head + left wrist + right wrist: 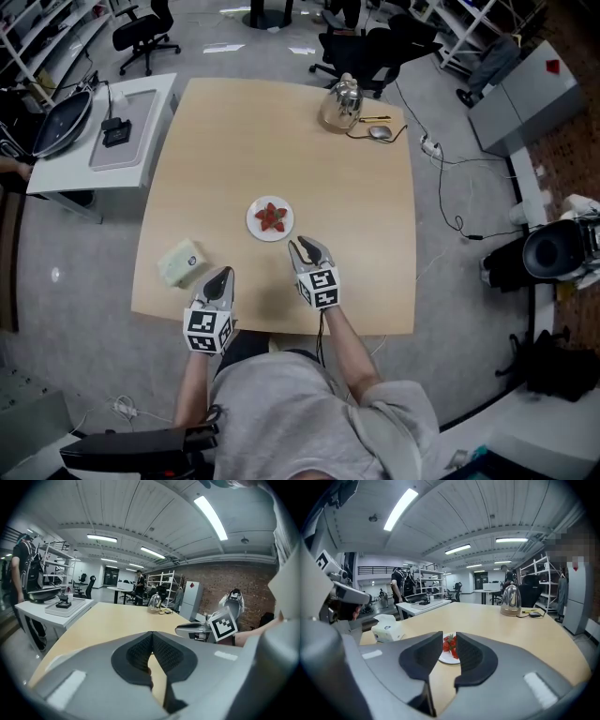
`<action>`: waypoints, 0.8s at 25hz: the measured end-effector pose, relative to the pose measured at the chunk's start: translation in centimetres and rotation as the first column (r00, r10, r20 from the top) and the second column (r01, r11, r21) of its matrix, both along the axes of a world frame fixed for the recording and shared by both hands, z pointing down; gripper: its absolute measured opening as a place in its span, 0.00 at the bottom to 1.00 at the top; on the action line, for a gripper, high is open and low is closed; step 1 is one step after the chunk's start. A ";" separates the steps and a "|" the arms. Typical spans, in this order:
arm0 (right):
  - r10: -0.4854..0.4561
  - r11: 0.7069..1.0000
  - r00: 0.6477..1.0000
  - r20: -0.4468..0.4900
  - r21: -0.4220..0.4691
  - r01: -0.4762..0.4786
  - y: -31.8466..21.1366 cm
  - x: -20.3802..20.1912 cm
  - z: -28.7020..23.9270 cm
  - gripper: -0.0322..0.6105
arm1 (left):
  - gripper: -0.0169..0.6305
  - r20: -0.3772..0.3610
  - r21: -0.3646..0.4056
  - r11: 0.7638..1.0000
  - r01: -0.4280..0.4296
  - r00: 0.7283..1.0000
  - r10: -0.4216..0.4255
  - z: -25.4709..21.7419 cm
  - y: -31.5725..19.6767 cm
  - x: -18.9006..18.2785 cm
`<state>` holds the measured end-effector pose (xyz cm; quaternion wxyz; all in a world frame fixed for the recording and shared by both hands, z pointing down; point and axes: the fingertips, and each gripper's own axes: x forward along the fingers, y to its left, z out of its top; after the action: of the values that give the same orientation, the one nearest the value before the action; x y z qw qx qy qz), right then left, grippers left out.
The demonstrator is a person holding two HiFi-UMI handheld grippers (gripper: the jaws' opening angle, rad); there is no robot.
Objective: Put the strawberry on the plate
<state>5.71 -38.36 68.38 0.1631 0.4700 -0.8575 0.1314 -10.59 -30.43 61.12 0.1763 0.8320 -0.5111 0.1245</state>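
A red strawberry lies on a small white plate in the middle of the wooden table. In the right gripper view the strawberry and the plate show through the gap between the jaws, farther off on the table. My right gripper hovers just short of the plate, on its near right side, open with nothing between its pads. My left gripper hangs near the table's front edge, left of the plate, its jaws shut and empty. The right gripper also shows at the right of the left gripper view.
A pale tissue box sits near the front left corner, close to my left gripper. A glass kettle and a mouse with its cable stand at the far edge. A white side table stands left; office chairs behind.
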 end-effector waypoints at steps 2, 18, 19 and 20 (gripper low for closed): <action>0.012 1.000 1.000 0.015 0.022 -0.013 1.1 0.2 -1.1 0.17 | 0.06 -0.002 0.013 1.000 -0.006 1.000 0.006 -0.5 0.7 0.3; 0.128 0.979 0.986 0.102 0.147 -0.143 10.1 4.3 -7.8 0.06 | 0.06 -0.016 0.124 0.990 -0.074 0.997 0.077 -4.0 6.6 4.0; 0.130 0.978 0.986 0.104 0.151 -0.145 10.5 4.5 -8.0 0.06 | 0.06 -0.016 0.129 0.989 -0.075 0.997 0.078 -4.2 7.0 4.0; 0.133 0.977 0.986 0.104 0.156 -0.148 11.1 4.6 -8.3 0.06 | 0.06 -0.016 0.135 0.988 -0.075 0.997 0.078 -4.3 7.5 4.0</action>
<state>10.26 -27.28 60.12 0.0743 0.5346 -0.8366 0.0940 -6.57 -22.97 56.86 0.1206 0.8623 -0.4840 0.0876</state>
